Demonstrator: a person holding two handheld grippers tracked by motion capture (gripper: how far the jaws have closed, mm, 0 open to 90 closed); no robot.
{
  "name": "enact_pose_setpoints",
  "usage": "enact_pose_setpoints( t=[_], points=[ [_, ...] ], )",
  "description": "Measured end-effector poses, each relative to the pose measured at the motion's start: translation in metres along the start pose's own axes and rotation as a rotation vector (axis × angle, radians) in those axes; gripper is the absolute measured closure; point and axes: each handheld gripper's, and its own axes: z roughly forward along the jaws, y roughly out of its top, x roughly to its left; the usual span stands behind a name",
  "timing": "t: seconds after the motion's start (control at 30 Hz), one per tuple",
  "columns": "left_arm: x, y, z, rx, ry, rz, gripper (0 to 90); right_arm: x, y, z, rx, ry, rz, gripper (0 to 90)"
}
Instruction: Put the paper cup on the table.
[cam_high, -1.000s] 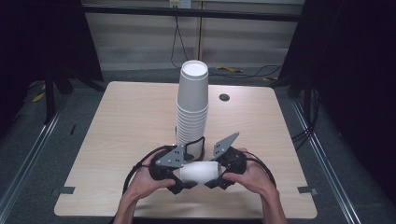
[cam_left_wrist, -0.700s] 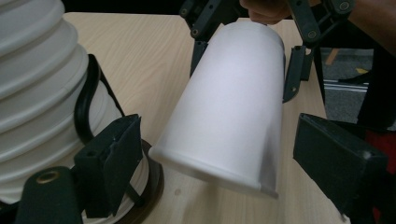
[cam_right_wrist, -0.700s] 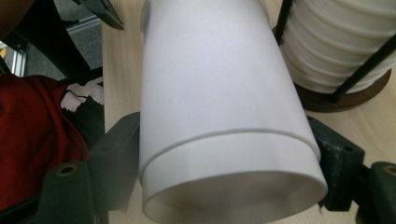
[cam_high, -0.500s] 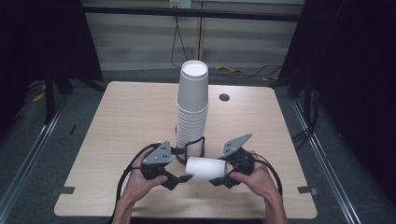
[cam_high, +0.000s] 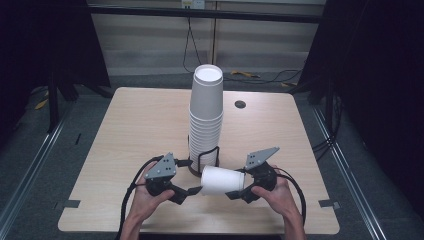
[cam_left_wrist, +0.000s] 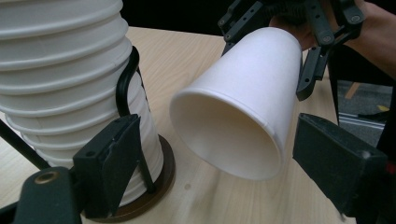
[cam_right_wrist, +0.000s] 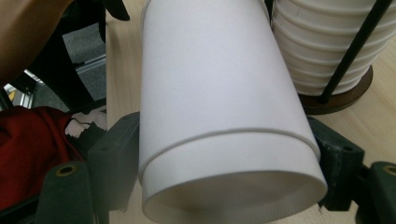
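A single white paper cup (cam_high: 222, 181) lies on its side above the table's front edge, and my right gripper (cam_high: 239, 183) is shut on its base end. In the right gripper view the cup (cam_right_wrist: 219, 93) sits between both jaws of the right gripper (cam_right_wrist: 224, 158). Its open mouth faces my left gripper (cam_high: 192, 190). In the left gripper view the cup (cam_left_wrist: 243, 107) lies between the spread jaws of the left gripper (cam_left_wrist: 224, 163), with a gap on each side. A tall stack of white cups (cam_high: 206, 120) stands in a black wire holder just behind.
The holder's round brown base (cam_left_wrist: 161, 179) rests on the light wooden table (cam_high: 125, 125). A small dark round hole (cam_high: 240, 104) lies at the back right. Red cloth (cam_right_wrist: 28, 149) shows below the table's edge. Dark frames and cables stand behind the table.
The two hands have drawn apart. The left gripper has slid left off the cup, and the right gripper has moved right with the cup in it.
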Motion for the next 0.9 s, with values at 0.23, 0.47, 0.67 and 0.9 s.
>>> enact_pose_setpoints(
  t=[0.23, 0.47, 0.67, 0.9],
  points=[
    [-0.002, -0.004, -0.001, -0.014, -0.004, -0.013, 15.5, 0.000, -0.004, -0.001, -0.055, 0.005, 0.003, 23.1],
    [-0.006, -0.004, -0.003, -0.038, -0.003, -0.029, 15.5, 0.001, -0.011, -0.001, -0.116, 0.023, 0.004, 23.1],
    [-0.009, -0.004, -0.001, -0.050, -0.003, -0.027, 15.5, 0.000, -0.016, 0.000, -0.165, 0.038, 0.003, 23.1],
    [-0.011, -0.006, 0.005, -0.061, -0.025, -0.037, 15.4, -0.001, -0.020, 0.003, -0.220, 0.063, 0.001, 23.2]
  ],
)
